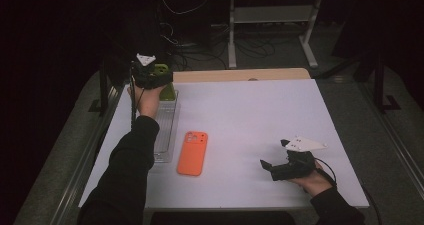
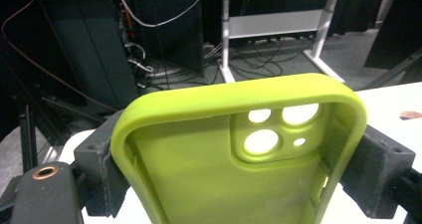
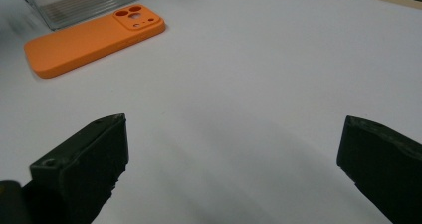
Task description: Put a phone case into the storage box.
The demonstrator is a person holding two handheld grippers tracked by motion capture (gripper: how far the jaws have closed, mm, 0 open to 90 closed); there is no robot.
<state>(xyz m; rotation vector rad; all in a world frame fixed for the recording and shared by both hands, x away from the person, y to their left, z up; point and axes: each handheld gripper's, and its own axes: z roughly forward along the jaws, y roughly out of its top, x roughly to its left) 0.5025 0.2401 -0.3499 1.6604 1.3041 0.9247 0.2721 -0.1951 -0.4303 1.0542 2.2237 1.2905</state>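
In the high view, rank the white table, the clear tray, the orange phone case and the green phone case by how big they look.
1. White table, by far the largest.
2. Clear tray, long and narrow.
3. Orange phone case.
4. Green phone case; the left gripper hides most of it, so its place behind the orange one is unsure.

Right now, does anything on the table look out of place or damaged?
Nothing stands out. The orange phone case lies flat and whole beside the clear tray, the green phone case is clamped intact in the left gripper, and the right gripper hangs open.
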